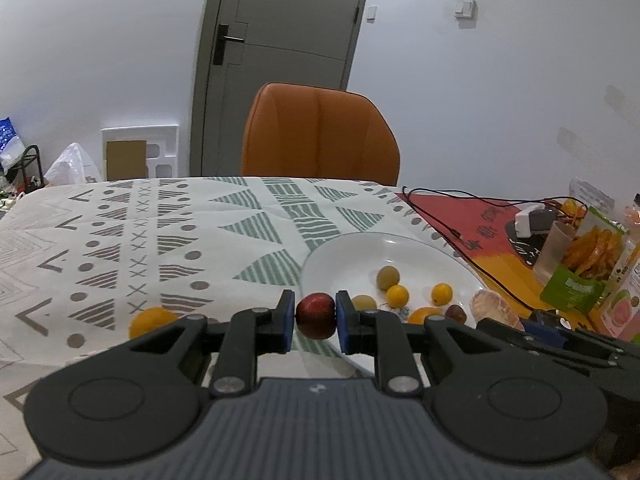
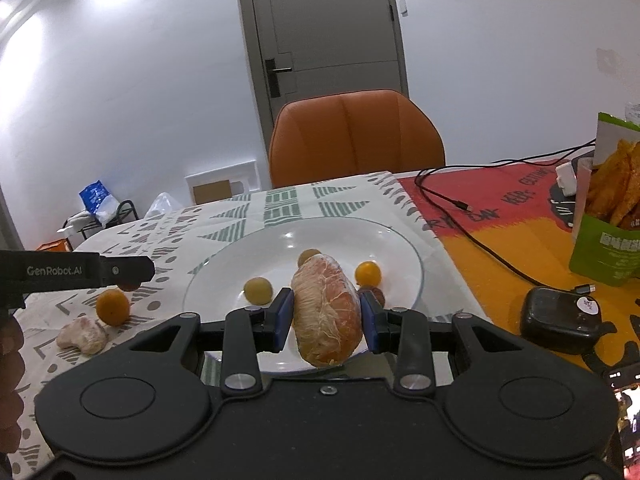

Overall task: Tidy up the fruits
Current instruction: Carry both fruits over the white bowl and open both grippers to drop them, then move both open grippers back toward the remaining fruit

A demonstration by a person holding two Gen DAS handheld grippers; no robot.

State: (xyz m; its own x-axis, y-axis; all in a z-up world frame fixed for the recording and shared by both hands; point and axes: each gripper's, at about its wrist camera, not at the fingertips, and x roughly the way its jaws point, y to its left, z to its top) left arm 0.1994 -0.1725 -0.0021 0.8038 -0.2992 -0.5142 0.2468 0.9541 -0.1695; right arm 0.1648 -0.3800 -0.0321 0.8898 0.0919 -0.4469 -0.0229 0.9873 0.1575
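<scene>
Left hand-held gripper point(image 1: 316, 316) clamps a plum point(image 1: 315, 315); right hand-held gripper point(image 2: 325, 312) clamps a pomelo segment point(image 2: 326, 308)

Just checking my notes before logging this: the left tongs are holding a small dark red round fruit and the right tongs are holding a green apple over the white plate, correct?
Not quite. The left tongs do grip the small dark red round fruit, but the right tongs hold a peeled pinkish-orange citrus segment, not a green apple, over the white plate. The right wrist view shows it.
</scene>
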